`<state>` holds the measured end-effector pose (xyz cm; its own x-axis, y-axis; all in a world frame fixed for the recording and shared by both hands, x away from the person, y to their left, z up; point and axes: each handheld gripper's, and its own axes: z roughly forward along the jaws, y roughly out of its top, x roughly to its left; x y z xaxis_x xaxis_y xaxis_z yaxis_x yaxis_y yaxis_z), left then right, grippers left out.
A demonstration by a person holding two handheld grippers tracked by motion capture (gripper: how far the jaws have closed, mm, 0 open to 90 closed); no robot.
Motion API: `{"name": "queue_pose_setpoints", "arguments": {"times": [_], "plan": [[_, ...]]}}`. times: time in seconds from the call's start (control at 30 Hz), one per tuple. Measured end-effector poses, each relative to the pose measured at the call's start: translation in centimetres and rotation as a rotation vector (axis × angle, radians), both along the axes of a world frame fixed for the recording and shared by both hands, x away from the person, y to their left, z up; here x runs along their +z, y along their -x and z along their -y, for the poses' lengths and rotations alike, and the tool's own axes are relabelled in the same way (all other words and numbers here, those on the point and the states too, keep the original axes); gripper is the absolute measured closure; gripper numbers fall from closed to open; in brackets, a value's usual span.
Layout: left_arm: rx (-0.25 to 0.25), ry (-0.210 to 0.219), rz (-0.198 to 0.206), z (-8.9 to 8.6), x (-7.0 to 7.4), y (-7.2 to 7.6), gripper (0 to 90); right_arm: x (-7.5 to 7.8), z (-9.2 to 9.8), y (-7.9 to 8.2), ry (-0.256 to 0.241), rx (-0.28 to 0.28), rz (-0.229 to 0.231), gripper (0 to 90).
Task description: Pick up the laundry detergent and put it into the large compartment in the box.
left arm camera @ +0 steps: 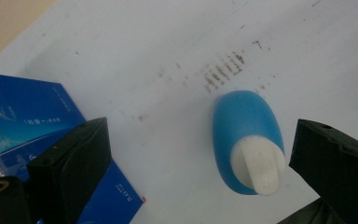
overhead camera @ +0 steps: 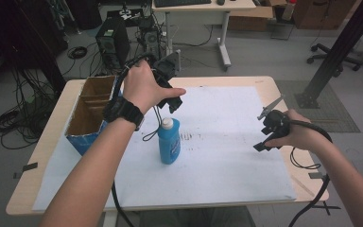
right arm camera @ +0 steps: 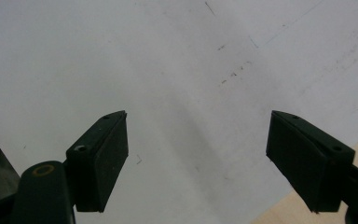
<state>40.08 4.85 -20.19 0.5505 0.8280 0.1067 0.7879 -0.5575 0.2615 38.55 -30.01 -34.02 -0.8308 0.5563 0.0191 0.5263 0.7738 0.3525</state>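
1. Two hand-held grippers work over a white sheet [overhead camera: 227, 156] that covers most of a wooden table [overhead camera: 28, 179].
2. Left gripper [overhead camera: 172, 97]: held above the sheet, pointing steeply down. Its jaws stand wide apart and grasp nothing, as the left gripper view [left arm camera: 196, 172] shows.
3. Blue bottle [overhead camera: 169, 141]: upright on the sheet, directly below the left gripper and apart from it. In the left gripper view the bottle [left arm camera: 248, 140] lies between the jaws, nearer the right-hand one, with its white cap [left arm camera: 258, 163] facing the camera.
4. Cardboard box [overhead camera: 90, 111]: open-topped, blue on the outside, beside the left gripper on its outer side and near the bottle. Its blue wall [left arm camera: 28, 126] appears behind the left-hand jaw in the left gripper view.
5. Right gripper [overhead camera: 264, 137]: held low over the sheet, well apart from the bottle. Its jaws are spread wide with nothing between them; in the right gripper view [right arm camera: 196, 161] bare sheet lies beneath them.
6. Smudged dark marks [left arm camera: 223, 70]: on the sheet just beyond the bottle, seen from the left gripper.
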Motion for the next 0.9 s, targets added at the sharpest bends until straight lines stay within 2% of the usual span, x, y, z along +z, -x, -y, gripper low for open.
{"name": "queue_pose_setpoints", "arguments": {"times": [0.03,0.13,0.3,0.57,0.9], "plan": [[0.002,0.001,-0.015,0.2,-0.1,0.1,5.5,0.0,0.0,0.0,-0.001,-0.001,-0.001,21.0],[0.005,0.005,-0.020,0.5,-0.1,0.2,5.4,0.0,0.0,0.0,-0.001,-0.001,0.000,21.0],[0.016,0.025,-0.058,0.9,-0.2,0.4,5.3,0.0,0.0,0.1,-0.002,0.000,-0.001,20.9],[0.024,0.026,-0.081,1.4,-1.0,0.7,5.8,-0.2,-0.1,0.0,-0.004,0.002,-0.005,20.9],[0.009,0.022,-0.104,1.9,-2.0,1.1,5.8,-0.3,0.0,0.1,-0.008,0.001,-0.004,20.9]]}}
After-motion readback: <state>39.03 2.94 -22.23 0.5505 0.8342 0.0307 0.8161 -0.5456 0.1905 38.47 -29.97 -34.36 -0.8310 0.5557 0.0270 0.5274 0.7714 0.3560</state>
